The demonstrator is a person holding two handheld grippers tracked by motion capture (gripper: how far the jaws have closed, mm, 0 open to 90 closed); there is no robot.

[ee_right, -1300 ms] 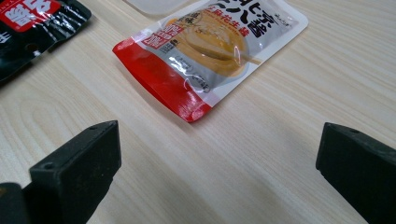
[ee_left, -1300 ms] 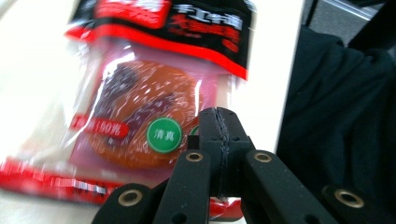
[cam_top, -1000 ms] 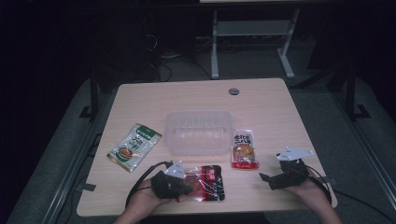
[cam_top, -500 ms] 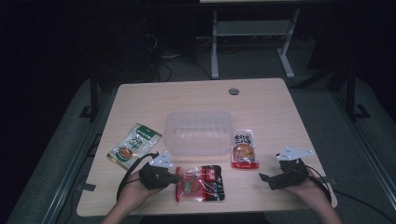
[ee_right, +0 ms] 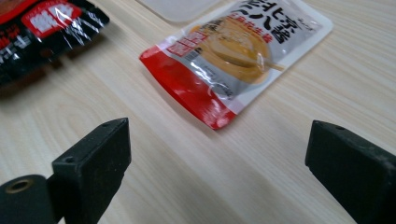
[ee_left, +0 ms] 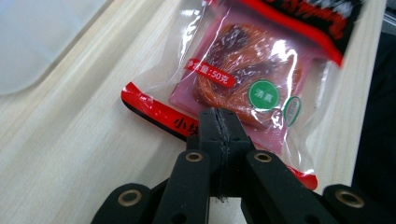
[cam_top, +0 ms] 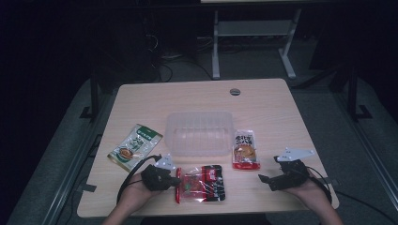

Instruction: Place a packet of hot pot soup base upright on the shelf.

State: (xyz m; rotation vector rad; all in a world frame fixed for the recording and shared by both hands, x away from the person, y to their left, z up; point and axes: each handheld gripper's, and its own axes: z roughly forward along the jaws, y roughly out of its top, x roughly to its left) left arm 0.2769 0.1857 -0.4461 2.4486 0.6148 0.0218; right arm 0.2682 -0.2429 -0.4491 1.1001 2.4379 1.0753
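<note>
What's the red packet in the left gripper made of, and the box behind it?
Red snack packet: looks like thin glossy plastic film, clear in places, wrinkled, with glare streaks. Container: apparently translucent, slightly frosted plastic; the table grain shows faintly through it.

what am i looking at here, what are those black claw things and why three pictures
A person at a table holds a hand-held two-jaw gripper in each hand. The high view looks down from above; the other two come from cameras riding on each gripper. The left gripper is shut on the edge of a red and black snack packet. The right gripper is open, holding nothing. Also on the table: a clear plastic tub, a green packet and a red and white packet.
</note>
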